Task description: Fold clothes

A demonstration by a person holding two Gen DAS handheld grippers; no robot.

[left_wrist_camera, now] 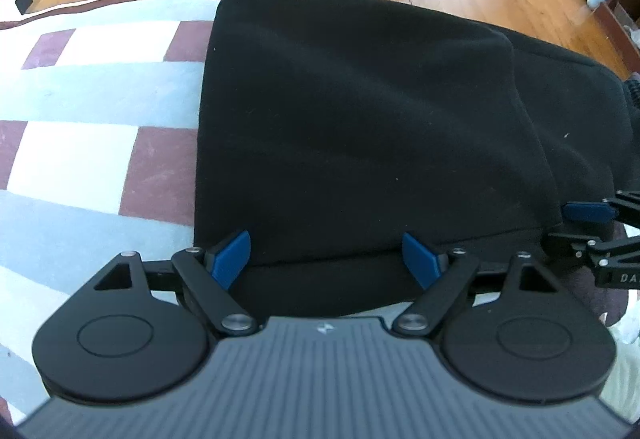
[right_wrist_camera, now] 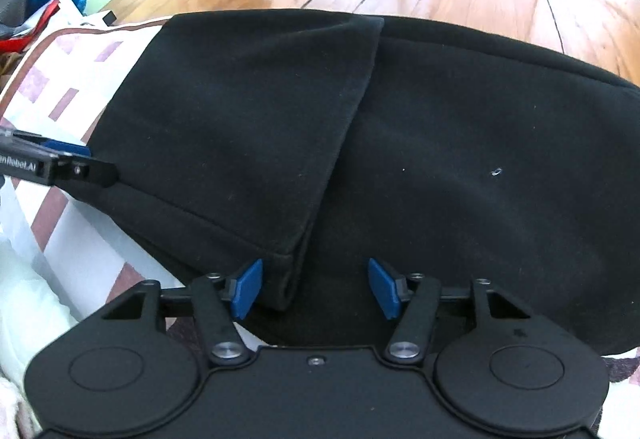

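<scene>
With both jaws spread wide and empty, the left hand-held gripper (left_wrist_camera: 326, 253) and right hand-held gripper (right_wrist_camera: 316, 289) hover over the black garment's (left_wrist_camera: 360, 111) near edge, its folded flap lying flat just ahead on the checked blanket (left_wrist_camera: 80, 151), apparently released to settle.

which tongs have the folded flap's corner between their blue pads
The right tongs: the corner of the black fleece garment's folded flap lies between their open pads. The left tongs straddle only its straight edge.
</scene>
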